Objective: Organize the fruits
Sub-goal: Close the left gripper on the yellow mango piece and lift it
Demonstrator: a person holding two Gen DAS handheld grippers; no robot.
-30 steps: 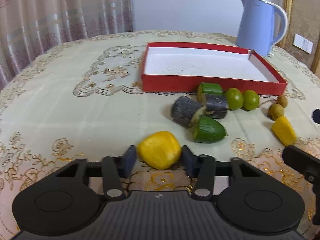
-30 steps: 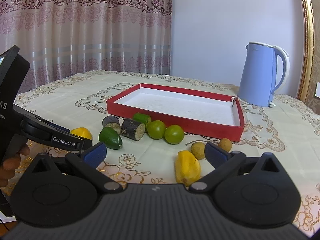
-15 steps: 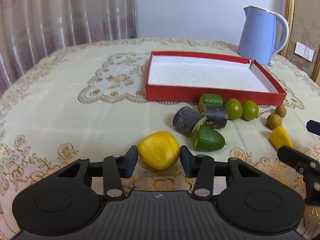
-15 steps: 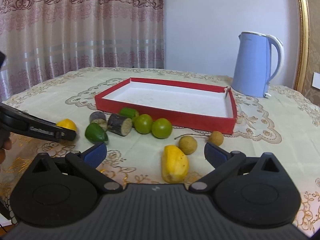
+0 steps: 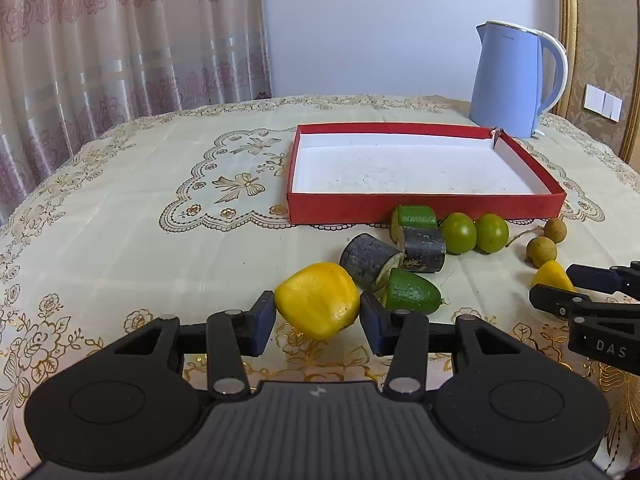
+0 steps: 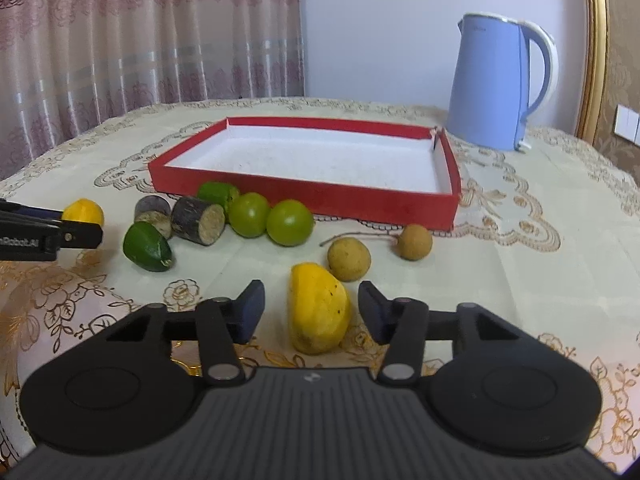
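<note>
My left gripper (image 5: 318, 316) is shut on a yellow fruit chunk (image 5: 318, 300), both pads touching its sides, just above the tablecloth. My right gripper (image 6: 311, 308) is open around a second yellow fruit piece (image 6: 318, 314) that lies on the cloth, with gaps on both sides. The empty red tray (image 5: 424, 205) with a white inside sits beyond; it also shows in the right wrist view (image 6: 304, 196). Green pieces (image 6: 146, 246), dark sugarcane stubs (image 6: 198, 220), two green round fruits (image 6: 290, 222) and two brown longans (image 6: 349, 259) lie before it.
A blue kettle (image 5: 514, 80) stands behind the tray at the back right. The round table (image 5: 120, 216) has a cream embroidered cloth. Curtains hang at the left. The left gripper's tip shows at the left edge of the right wrist view (image 6: 48, 234).
The left gripper closed on the yellow chunk and lifted it slightly. The right gripper moved forward and left, and its jaws narrowed around the second yellow piece.
</note>
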